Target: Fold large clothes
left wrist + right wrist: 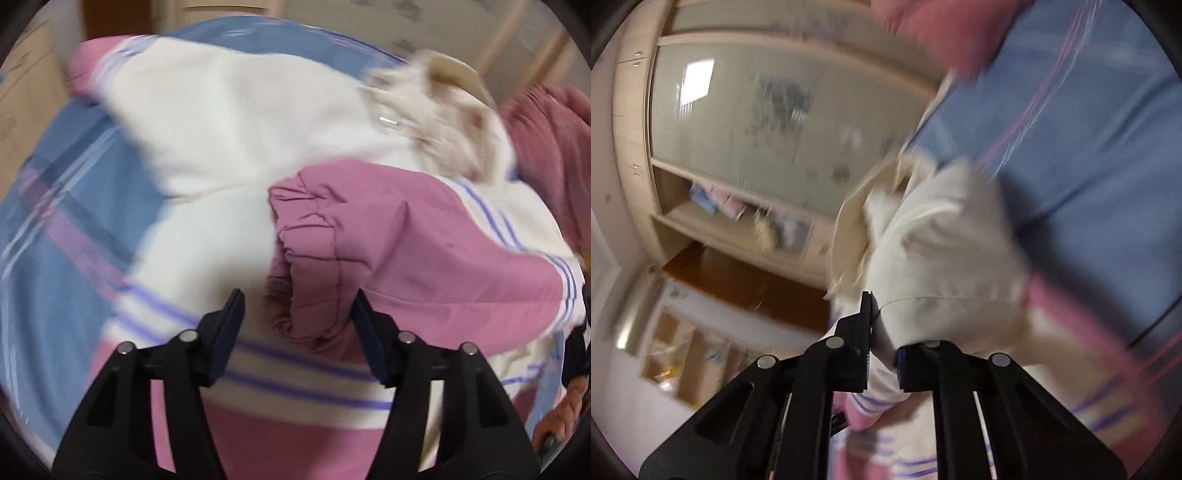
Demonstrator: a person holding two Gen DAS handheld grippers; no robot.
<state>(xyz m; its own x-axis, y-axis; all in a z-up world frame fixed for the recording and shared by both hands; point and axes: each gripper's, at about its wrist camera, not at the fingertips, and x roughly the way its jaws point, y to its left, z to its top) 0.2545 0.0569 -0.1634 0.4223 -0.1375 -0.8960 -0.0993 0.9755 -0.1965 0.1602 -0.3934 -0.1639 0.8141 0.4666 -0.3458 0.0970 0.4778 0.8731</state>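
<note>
A large padded jacket [229, 147], cream with pink panels and thin purple stripes, lies spread on a blue plaid bedsheet [55, 236]. Its pink sleeve [354, 251] is folded across the body, cuff toward my left gripper [297, 314], which is open, its fingers either side of the cuff without closing on it. The fleecy collar [436, 96] is at the upper right. In the right wrist view my right gripper [882, 332] is shut on the jacket's cream fabric [942, 266] and holds it lifted over the sheet [1089, 155]. Both views are motion-blurred.
A wardrobe with frosted doors [775, 122] and a shelf of small items [738, 206] stands beside the bed, above a brown floor [746, 284]. A pink pillow or blanket [546, 140] lies at the bed's right. A hand [565, 410] shows at the right edge.
</note>
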